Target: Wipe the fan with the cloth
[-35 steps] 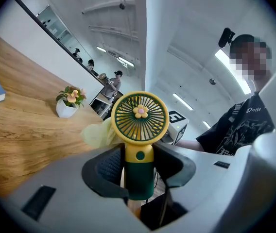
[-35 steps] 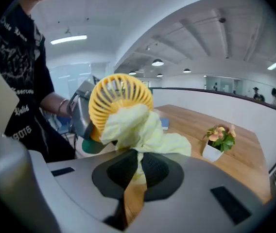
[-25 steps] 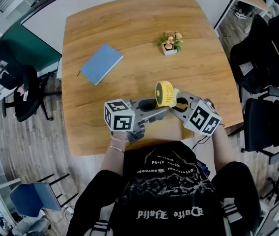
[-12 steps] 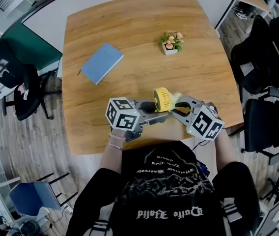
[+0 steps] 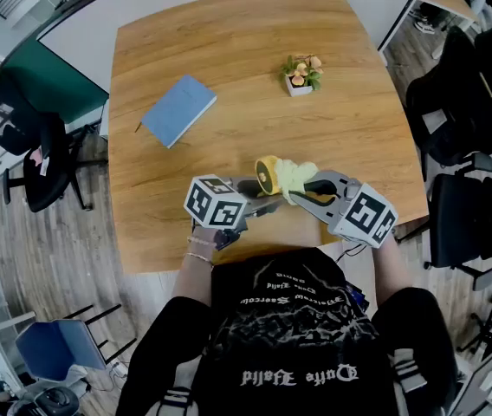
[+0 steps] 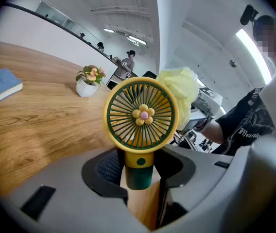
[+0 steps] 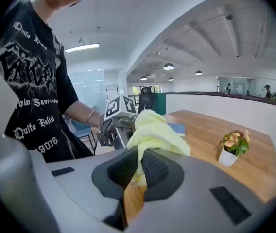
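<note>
The fan (image 6: 140, 115) is off the table, held upright in the air over the near edge, a little right of that edge's middle. My left claw (image 6: 139, 171) is clamped on its green and yellow handle, the pads on either side of the stem just under the head. The round yellow head with its green grille and small flower hub faces that claw's camera.

The cloth (image 7: 155, 130), pale yellow and bunched, is pinched between the jaws of my right claw (image 7: 139, 166). Most of it billows out past the tips. From the left gripper view it shows behind the upper right of the fan's rim. From above it lies against the side of the head that faces away from my left claw. I take it to be touching there, though the contact itself is hidden by the head.

So I judge the wiping is under way, on the back or rim of the head. The front grille has no cloth on it.

Next I'd draw the cloth around the rim and across the back while the left claw holds the handle firm. Then I'd turn the handle to bring the grille to the cloth. The slats look thin, so light pressure suits.

Further out, a blue notebook (image 5: 178, 111) lies toward the table's (image 5: 229, 50) far left, and a small potted plant (image 5: 301, 74) toward its far right, both well apart from my work.
</note>
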{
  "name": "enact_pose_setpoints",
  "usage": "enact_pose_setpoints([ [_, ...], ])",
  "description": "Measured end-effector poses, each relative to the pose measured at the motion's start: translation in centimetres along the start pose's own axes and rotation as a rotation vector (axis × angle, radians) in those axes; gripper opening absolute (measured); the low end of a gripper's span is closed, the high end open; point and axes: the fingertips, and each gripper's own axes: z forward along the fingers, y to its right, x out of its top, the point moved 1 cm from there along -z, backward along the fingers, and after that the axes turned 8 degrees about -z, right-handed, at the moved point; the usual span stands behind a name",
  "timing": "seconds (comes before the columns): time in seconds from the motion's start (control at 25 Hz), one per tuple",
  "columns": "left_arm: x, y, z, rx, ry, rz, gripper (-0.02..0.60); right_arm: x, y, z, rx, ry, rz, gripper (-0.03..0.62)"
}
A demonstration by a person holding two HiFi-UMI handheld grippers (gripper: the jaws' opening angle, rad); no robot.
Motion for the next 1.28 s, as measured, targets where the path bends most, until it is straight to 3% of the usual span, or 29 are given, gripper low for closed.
enact_pose_setpoints([
  [0.24,0.1,-1.4,-0.5,0.073,0.045,-0.010,0.199,0.1,2.1,-1.0,-0.112,0.038,0.054,0.029],
  [0.36,0.0,-2.8,-0.5,0.162,0.067,0.004,0.199,-0.6,3.0,-1.8,-0.178,0.035,0.089,0.029],
  [0.48,0.1,-5.0,-1.0,0.304,0.067,0.019,0.199,-1.6,3.3,-2.0,-0.221,0.028,0.131,0.029],
  [0.68,0.6,-9.2,-2.5,0.629,0.092,0.072,0.199,-3.2,2.3,-1.4,-0.259,0.015,0.194,0.029],
  [0.88,0.3,-12.3,-3.4,0.790,0.049,0.059,0.199,-4.8,0.9,-0.5,-0.264,0.001,0.272,0.029],
  [1.04,-0.4,-13.8,-3.7,0.866,-0.006,0.022,0.200,-5.6,0.4,-0.5,-0.265,-0.021,0.297,0.029],
  [1.28,-1.3,-14.6,-2.9,0.880,-0.089,0.023,0.199,-7.1,0.7,-0.8,-0.281,-0.026,0.354,0.029],
])
